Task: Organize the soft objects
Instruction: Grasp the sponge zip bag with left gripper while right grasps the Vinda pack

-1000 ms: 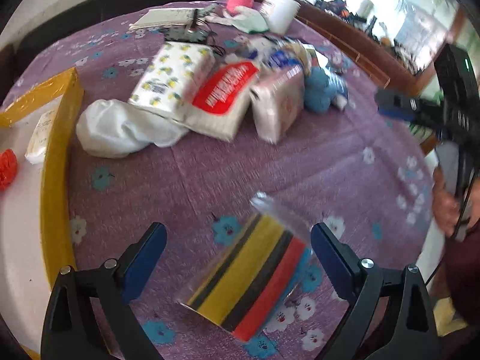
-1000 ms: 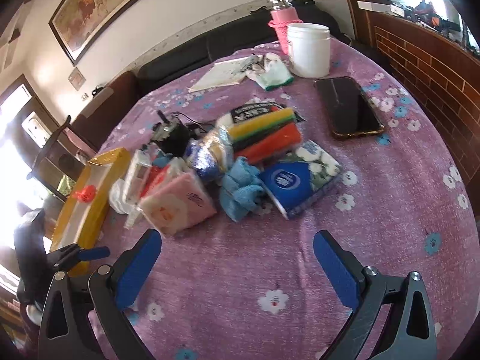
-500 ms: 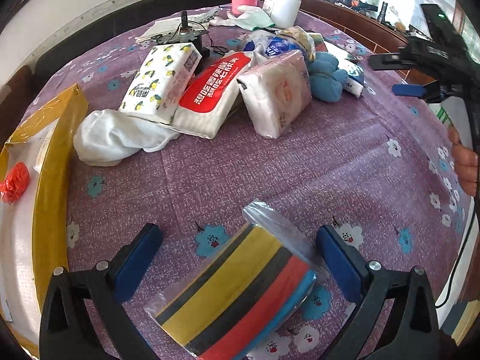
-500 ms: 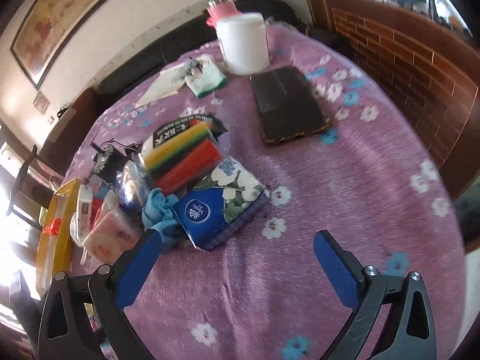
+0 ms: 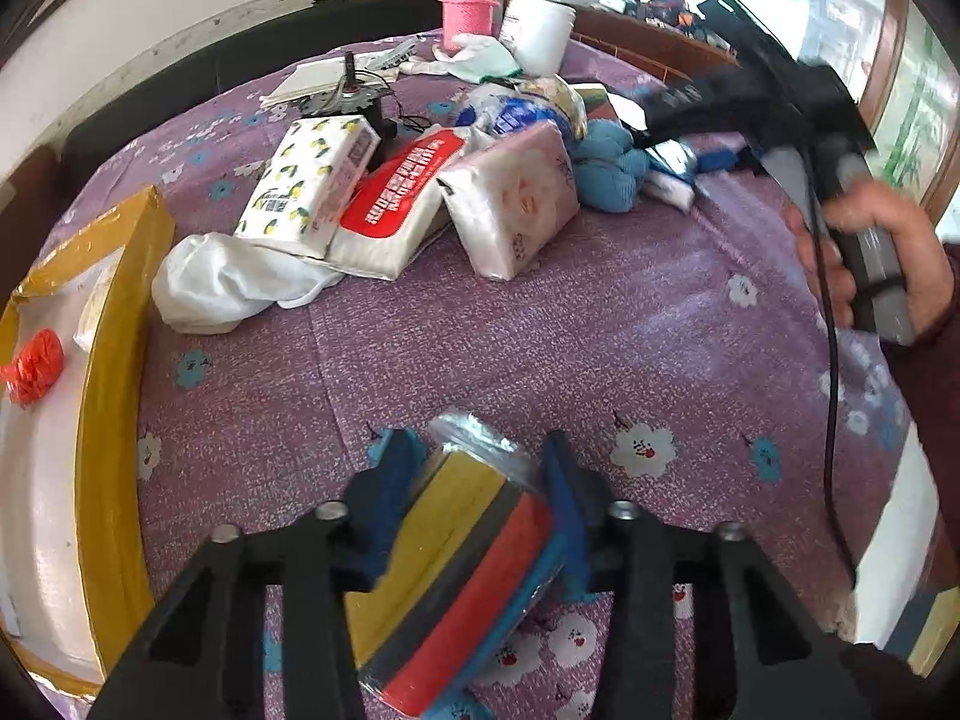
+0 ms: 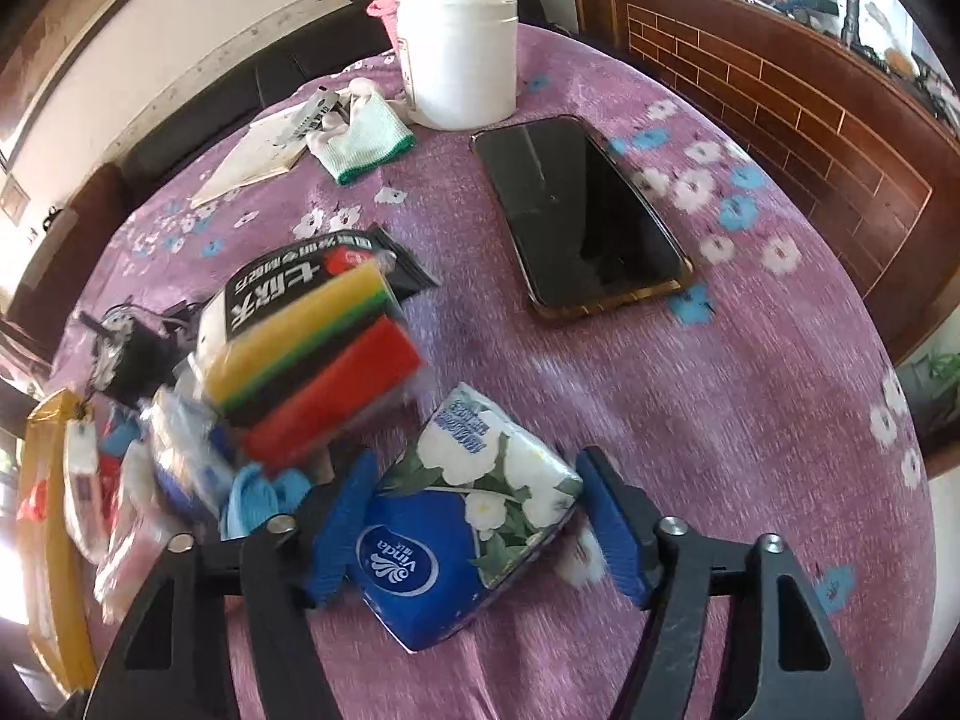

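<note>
In the left wrist view, our left claw (image 5: 480, 468) is closed on the plastic-wrapped pack of yellow, black and red sponges (image 5: 462, 564), its blue pads pressing both sides of the pack low over the purple flowered worktop (image 5: 540, 324). To the left lies the yellow-rimmed cardboard box (image 5: 114, 372), with a small red mesh ball (image 5: 33, 357) inside. Ahead sits the heap of soft goods: a lemon-print tissue pack (image 5: 312, 186), a red-labelled white tissue pack (image 5: 396, 204), a pink tissue pack (image 5: 516, 204), a white crumpled bag (image 5: 222, 276) and a blue yarn-like bundle (image 5: 612, 168).

In the right wrist view, our right claw (image 6: 474, 522) straddles the blue floral Vinda tissue pack (image 6: 468, 540). Its pads sit at the pack's two sides, but we cannot tell whether they are already pressing it. A second striped sponge pack (image 6: 318, 360) lies just behind, a black phone (image 6: 588, 216) and a white plastic jar (image 6: 459, 57) farther back.

We judge this the pick-up step: the left catch is made, the right is closing. Next, we would likely lift the sponges across to the box on the left, keeping the squashy pack from slipping, and firm up the right grip before raising the tissues.
</note>
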Demonstrator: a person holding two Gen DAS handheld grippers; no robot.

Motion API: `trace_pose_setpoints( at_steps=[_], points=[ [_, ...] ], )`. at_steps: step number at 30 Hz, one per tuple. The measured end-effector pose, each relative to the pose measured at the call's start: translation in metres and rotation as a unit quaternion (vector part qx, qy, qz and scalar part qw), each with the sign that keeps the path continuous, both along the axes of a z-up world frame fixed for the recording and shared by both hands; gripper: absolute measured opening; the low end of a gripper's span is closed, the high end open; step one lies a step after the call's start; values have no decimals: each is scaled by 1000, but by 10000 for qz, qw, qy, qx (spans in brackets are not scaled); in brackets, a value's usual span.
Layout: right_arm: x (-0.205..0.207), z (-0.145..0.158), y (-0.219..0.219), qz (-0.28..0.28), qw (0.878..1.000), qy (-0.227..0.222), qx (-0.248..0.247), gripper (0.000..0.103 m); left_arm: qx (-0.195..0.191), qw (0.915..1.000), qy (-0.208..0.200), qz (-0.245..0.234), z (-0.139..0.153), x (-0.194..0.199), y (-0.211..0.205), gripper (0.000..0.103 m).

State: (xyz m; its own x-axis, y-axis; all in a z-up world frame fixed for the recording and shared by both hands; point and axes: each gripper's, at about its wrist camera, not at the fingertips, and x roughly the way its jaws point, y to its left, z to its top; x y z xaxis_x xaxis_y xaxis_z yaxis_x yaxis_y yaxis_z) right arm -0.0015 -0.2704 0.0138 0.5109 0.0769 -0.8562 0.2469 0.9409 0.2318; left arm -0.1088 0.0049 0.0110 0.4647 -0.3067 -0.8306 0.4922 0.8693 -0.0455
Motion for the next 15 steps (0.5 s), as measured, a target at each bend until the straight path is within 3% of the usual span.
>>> trace_pose_setpoints(
  at_steps=[2, 5, 10, 12, 13, 14, 15],
  points=[
    [-16, 4, -7, 45, 9999, -70, 126, 62, -253, 9996, 78, 25, 3, 1, 9, 18],
    [-38, 14, -10, 177, 9994, -217, 197, 54, -449, 9989, 85, 121, 8, -1, 21, 9],
    [-66, 32, 2, 460, 9979, -461, -22, 51, -604, 9978, 171, 234, 13, -6, 38, 10],
    [-68, 31, 6, 457, 9980, -434, -83, 54, -682, 9973, 171, 201, 13, -9, 42, 40],
    [-69, 29, 6, 377, 9985, -382, -54, 64, -688, 9974, 120, 178, 13, -11, 43, 73],
    [-70, 26, 4, 327, 9989, -320, 70, 69, -638, 9979, -18, 106, 14, -18, 44, 91],
    [-70, 23, 1, 287, 9988, -281, 284, 75, -562, 9983, -129, 29, 16, -21, 44, 91]
  ],
)
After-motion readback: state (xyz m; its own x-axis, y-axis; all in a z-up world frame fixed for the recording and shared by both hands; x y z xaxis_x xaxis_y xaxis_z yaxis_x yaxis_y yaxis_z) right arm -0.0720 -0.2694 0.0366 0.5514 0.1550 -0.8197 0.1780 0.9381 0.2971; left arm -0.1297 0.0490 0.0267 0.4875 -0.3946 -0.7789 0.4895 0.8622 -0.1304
